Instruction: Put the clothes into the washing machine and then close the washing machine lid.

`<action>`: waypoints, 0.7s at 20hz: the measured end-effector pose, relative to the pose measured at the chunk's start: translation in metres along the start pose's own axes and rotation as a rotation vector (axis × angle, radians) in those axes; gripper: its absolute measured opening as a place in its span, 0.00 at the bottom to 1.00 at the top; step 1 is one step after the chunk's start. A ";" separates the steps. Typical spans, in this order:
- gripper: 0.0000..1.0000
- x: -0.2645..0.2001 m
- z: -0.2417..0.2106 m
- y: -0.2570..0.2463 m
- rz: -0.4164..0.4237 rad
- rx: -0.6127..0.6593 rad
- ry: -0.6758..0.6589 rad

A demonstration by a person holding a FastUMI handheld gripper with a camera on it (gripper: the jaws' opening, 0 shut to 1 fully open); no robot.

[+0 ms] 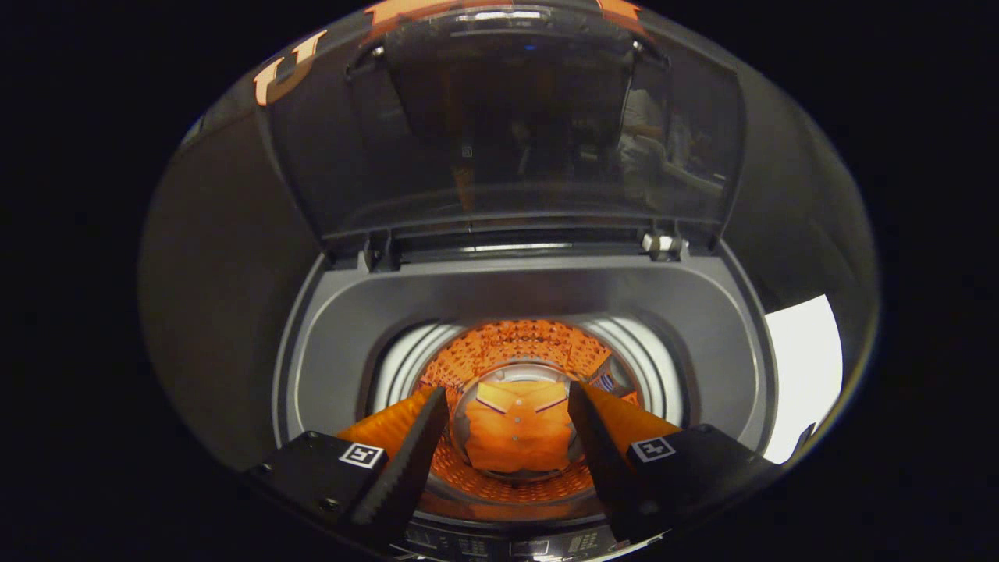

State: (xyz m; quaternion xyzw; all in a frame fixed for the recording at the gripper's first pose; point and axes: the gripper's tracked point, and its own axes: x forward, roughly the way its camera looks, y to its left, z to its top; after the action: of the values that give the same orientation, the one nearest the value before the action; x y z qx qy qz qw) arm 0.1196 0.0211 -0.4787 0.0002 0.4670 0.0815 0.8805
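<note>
Orange buttoned shirt [517,428] lying flat at the bottom of the washing machine drum [515,351], far below, dark see-through lid [507,133] standing open at the far side

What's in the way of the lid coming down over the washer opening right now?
The gripper itself. Its open fingers hang over the opening, above the shirt lying at the bottom of the drum. The lid stands upright behind at its hinges. Nothing else visible blocks its path.
</note>
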 end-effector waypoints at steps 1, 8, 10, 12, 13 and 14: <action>0.99 -0.008 0.007 0.001 0.000 0.003 -0.030; 0.99 -0.091 0.066 0.013 0.024 0.048 -0.234; 0.99 -0.118 0.087 0.018 0.034 0.052 -0.301; 0.99 -0.144 0.111 0.024 0.037 0.028 -0.368; 0.99 -0.156 0.126 0.027 0.037 0.014 -0.400; 0.99 -0.167 0.138 0.032 0.041 0.002 -0.430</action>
State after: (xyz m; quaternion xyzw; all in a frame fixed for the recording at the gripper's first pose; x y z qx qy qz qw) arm 0.1364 0.0389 -0.2616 0.0281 0.2686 0.0968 0.9580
